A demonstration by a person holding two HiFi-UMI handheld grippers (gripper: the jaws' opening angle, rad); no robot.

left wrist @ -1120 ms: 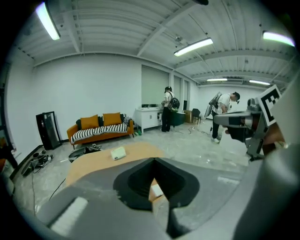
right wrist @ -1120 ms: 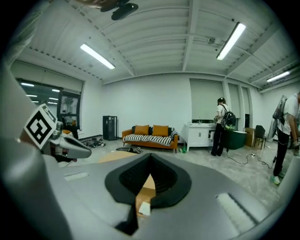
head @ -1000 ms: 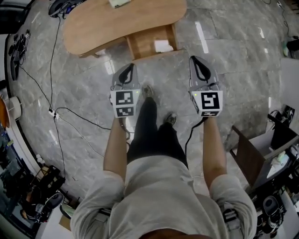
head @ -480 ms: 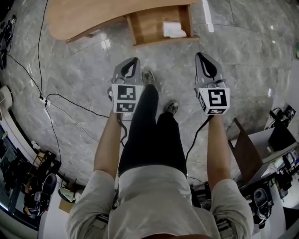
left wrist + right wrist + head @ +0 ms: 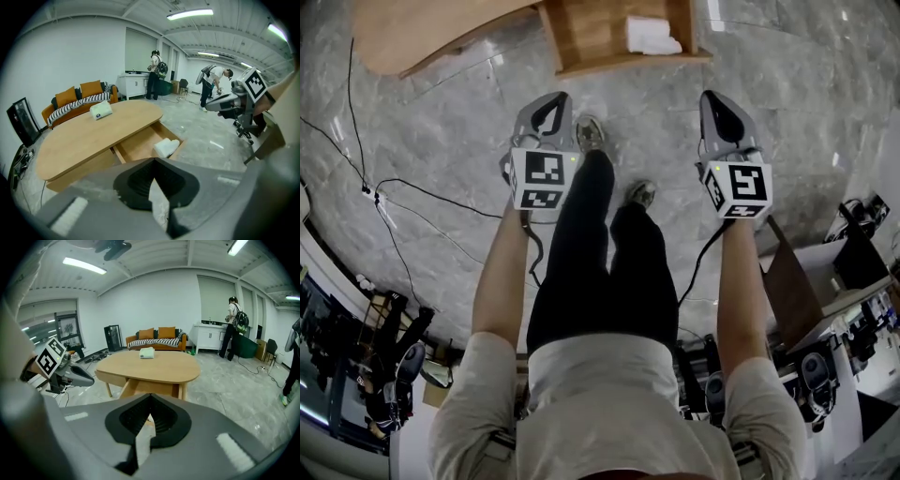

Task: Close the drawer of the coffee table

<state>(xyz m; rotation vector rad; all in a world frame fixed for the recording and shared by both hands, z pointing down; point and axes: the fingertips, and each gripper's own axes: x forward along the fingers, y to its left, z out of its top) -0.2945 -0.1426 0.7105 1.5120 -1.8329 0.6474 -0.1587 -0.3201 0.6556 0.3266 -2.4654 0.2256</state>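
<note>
- The drawer (image 5: 595, 37) stands pulled out of the side of the wooden surface (image 5: 412, 33), at 12 o'clock in the head view. It is beyond both tools and apart from them.
- A white folded bundle (image 5: 652, 36) lies inside the drawer, toward its 3 o'clock side.
- The left tool (image 5: 554, 97) is held at 10 o'clock of the person's leading shoe (image 5: 591, 131). Its jaws are pressed together with nothing between them.
- In the left gripper view the open drawer sits at 12 o'clock, past the jaw tips.
- The right tool (image 5: 710, 95) is held at 1 o'clock in the head view. Its jaws are also pressed together and empty, and they point toward the surface.
- A white box (image 5: 101, 110) rests on top of the surface, well apart from the drawer.
- A black cable (image 5: 441, 200) trails over the grey marble floor (image 5: 806, 112) at 9 o'clock.
</note>
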